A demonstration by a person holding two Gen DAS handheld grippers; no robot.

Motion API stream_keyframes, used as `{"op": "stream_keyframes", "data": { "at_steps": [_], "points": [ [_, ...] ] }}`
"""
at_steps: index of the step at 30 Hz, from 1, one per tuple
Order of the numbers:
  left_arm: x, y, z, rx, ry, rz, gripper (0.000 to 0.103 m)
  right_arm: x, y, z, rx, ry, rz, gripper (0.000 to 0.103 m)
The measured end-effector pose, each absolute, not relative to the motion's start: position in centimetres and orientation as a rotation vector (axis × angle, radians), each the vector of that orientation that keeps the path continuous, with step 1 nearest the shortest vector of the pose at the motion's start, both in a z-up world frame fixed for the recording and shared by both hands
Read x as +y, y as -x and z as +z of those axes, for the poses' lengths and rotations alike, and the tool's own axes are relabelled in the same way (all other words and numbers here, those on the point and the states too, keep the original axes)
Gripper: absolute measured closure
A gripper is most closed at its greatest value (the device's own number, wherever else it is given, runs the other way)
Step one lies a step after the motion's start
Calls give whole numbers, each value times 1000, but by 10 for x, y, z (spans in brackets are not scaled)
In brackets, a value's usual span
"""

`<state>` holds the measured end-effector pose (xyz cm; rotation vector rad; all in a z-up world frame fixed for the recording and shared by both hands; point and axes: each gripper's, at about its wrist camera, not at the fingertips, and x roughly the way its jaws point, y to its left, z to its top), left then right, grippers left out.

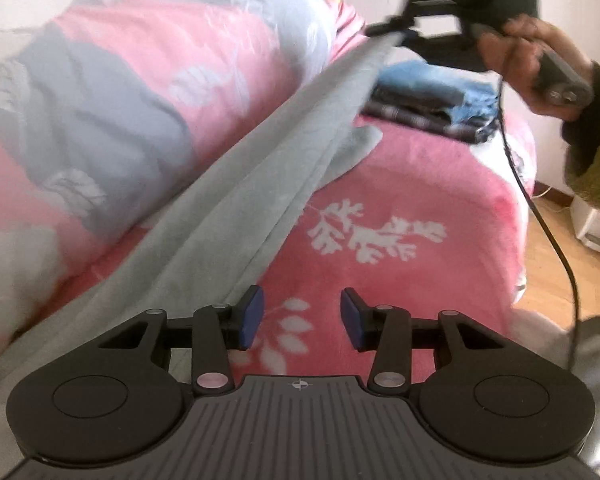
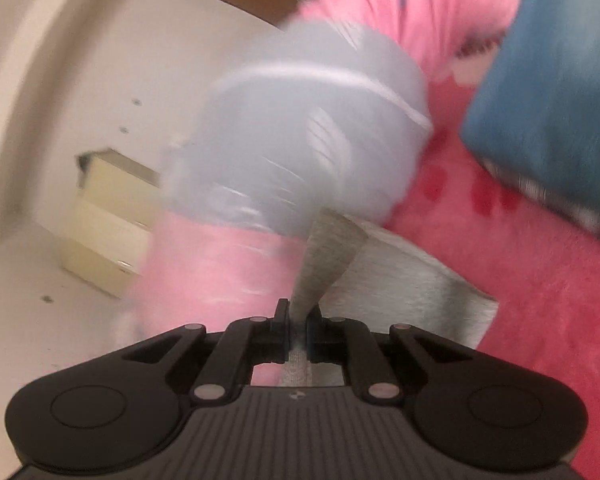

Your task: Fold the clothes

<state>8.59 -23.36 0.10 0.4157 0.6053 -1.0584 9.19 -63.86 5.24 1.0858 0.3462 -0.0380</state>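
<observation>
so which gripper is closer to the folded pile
Right. The right gripper hangs just above the folded pile, clamping the grey cloth; the left gripper sits open, farther back.

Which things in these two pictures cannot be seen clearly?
- Grey garment: its near end leaves the left wrist view's lower left edge.
- Folded stack: blurred, partly behind the garment; the pieces cannot be counted.
- Right hand-held gripper: the cloth it pinches runs underneath its body in the right wrist view.

Right claw clamped shut; left claw agape.

Bagged quilt left, folded stack right
</observation>
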Motion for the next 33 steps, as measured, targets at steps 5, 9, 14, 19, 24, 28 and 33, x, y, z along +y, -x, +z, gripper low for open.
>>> {"op": "stream_keyframes", "data": {
  "at_steps": [5,9,14,19,24,28,33],
  "points": [
    [-188,-76,14,670,-277,-1094,60,-629,1,30,375,-1165,-79,96],
    [-169,-84,10,736,-172,-1086,60,-610,56,-19,473,-1218,-176,95],
    [-167,-106,0,760,-96,-1007,60,-610,81,-49,561,-1224,-299,87],
    [-165,-123,-3,770,-35,-972,60,-619,89,1,494,-1023,-391,64],
    [-168,-130,-10,764,-54,-923,60,-622,23,34,500,-777,-289,58],
    [-169,-130,-16,742,-109,-885,60,-626,-58,17,592,-624,-258,43],
    [-167,-131,-25,729,-172,-869,60,-656,-122,-20,705,-704,-282,43]
  ]
}}
